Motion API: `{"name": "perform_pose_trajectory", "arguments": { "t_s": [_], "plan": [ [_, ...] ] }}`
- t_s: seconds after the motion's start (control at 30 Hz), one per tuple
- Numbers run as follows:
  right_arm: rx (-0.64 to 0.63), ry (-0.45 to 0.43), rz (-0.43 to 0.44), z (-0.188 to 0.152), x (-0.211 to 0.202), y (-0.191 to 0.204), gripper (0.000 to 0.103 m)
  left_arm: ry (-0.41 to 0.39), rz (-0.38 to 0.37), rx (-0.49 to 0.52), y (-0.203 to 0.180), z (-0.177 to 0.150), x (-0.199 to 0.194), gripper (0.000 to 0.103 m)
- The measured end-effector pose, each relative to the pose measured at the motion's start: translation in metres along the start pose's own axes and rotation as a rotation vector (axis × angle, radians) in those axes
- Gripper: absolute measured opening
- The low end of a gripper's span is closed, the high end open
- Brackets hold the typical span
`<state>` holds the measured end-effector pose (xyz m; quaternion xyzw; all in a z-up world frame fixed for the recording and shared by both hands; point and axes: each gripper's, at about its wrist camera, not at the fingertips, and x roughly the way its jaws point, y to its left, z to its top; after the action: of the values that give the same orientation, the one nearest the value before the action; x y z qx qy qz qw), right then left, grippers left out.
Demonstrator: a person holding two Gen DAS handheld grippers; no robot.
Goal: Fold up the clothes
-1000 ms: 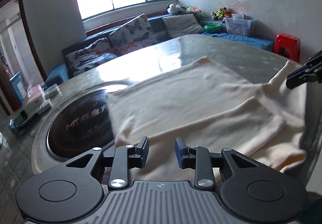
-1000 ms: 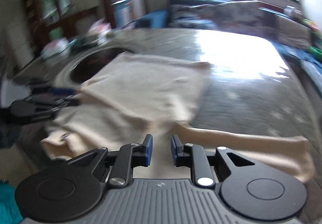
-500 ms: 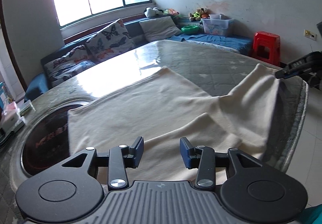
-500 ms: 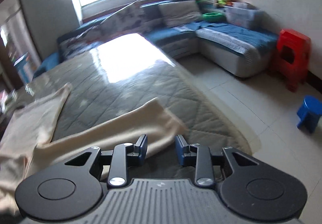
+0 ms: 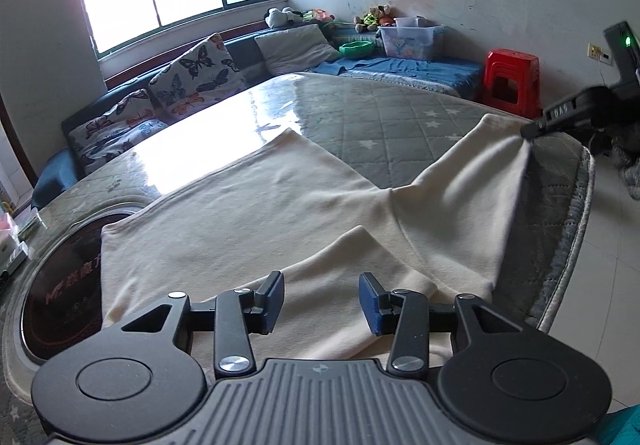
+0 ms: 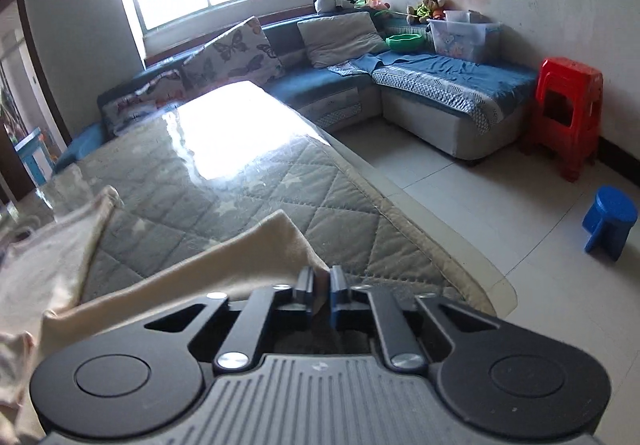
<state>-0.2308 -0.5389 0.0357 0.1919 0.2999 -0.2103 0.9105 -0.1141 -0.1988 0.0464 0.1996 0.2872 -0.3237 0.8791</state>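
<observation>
Left wrist view first: my left gripper (image 5: 321,299) sits at the bottom of the frame with its jaws partly apart and nothing pinched between them. They've just been opening a bit more, and the cream garment (image 5: 248,221) is only lying underneath, not gripped. The garment takes up the middle of the frame, spread flat over the quilted worktop (image 5: 400,117), with its left edge lapping over the dark round inset (image 5: 64,285) at lower left. One sleeve (image 5: 472,173) runs out toward the right edge, and up there I can see my right gripper (image 5: 532,131) coming in from the side with the sleeve's end bunched at its tip. A second flap of the garment lies folded just ahead of my left jaws. Background is the sofa (image 5: 192,85) with butterfly cushions under the window, plus a red stool (image 5: 512,81) at upper right.

Right wrist view: the right gripper (image 6: 321,287) has just snapped its jaws together, and they're clamped on the end of the sleeve (image 6: 256,245), with a thin bit of cream fabric showing in the slit between the pads. From there the sleeve trails left and down across the worktop (image 6: 280,197), near the worktop's right edge. The rest of the garment (image 6: 44,245) is bunched at the left side of the frame, a bit blurry. On the floor to the right there's the red stool (image 6: 568,113) and a small blue stool (image 6: 610,221).
</observation>
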Motion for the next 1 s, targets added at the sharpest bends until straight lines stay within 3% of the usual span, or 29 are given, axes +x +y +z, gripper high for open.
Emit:
{"name": "perform_pose_trajectory", "arguments": {
  "t_s": [0.3, 0.63, 0.77, 1.0],
  "plan": [
    [0.040, -0.058, 0.117, 0.020, -0.028, 0.004, 0.004, 0.003, -0.037, 0.017, -0.013, -0.001, 0.011, 0.045],
    [-0.025, -0.122, 0.283, 0.052, -0.071, 0.046, 0.004, -0.030, -0.040, -0.013, -0.008, -0.004, 0.008, 0.045],
    [-0.099, -0.131, 0.379, 0.064, -0.090, 0.082, 0.004, -0.060, -0.007, -0.060, 0.010, -0.012, -0.009, 0.050],
    [-0.252, -0.107, 0.526, 0.068, -0.104, 0.161, 0.004, -0.099, 0.093, -0.136, 0.049, -0.035, -0.045, 0.051]
  ]
}}
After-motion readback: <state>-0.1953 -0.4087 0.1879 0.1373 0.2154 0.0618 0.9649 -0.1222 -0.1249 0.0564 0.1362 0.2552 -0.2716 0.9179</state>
